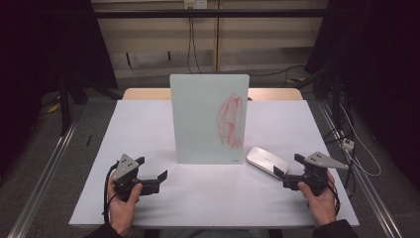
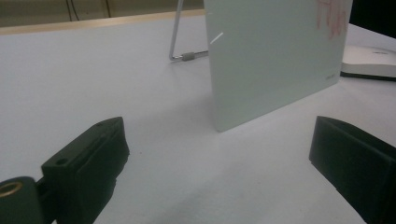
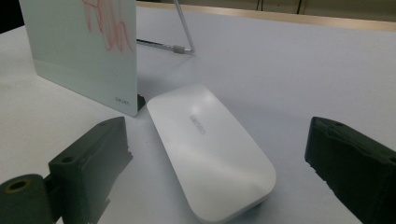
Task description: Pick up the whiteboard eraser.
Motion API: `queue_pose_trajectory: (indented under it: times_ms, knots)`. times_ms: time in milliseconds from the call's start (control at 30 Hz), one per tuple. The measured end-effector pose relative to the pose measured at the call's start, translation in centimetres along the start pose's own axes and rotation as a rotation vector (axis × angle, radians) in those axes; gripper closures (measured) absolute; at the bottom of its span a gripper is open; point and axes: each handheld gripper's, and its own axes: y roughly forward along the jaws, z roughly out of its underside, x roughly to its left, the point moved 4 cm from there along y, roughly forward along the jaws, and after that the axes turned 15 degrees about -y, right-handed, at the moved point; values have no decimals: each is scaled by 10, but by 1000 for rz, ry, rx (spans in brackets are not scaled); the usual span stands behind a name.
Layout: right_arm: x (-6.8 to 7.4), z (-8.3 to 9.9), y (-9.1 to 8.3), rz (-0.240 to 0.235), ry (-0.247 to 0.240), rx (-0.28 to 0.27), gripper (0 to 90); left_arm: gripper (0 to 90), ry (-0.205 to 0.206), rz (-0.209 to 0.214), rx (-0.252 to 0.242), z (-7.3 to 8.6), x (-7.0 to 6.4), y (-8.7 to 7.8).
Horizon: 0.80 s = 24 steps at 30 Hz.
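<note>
Both tools wide open & empty; right tool point(image 3: 215, 172) may nudge white eraser point(image 3: 210, 149) into propped board point(image 1: 209, 119), tipping it.

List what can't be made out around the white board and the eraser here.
- Small grey print on the white board, right gripper view: too blurred to read.
- Board's wire stand, left gripper view: top cut off by the edge.
- White eraser, left gripper view: cut off at the right edge.

a small grey brand word sits on the white eraser point(image 3: 210, 154), too blurred to read. another marks the whiteboard's point(image 3: 84, 60) lower corner, equally unreadable.
</note>
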Motion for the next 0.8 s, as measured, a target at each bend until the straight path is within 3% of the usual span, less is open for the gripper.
queue_pose_trajectory:
  times_ms: [133, 300, 467, 567, 700, 800]
  knots:
    - [1, 0, 0, -33, 26, 15, 59, 40, -5, 15, 15, 2, 0, 2]
    - [1, -2, 0, -24, 10, 7, 59, 41, -5, 11, 21, 2, 0, 3]
    - [3, 0, 2, 0, -5, 58, 67, 42, -13, 3, 23, 3, 0, 2]
    - [5, -1, 2, 2, -11, 66, 62, 40, 2, -1, 17, 2, -2, -1]
    - [8, -6, 5, -34, -4, 89, 62, 41, -9, 13, 10, 2, -4, -3]
    - [8, -9, 6, -34, -24, 102, 63, 41, -5, 29, 1, 1, -7, -5]
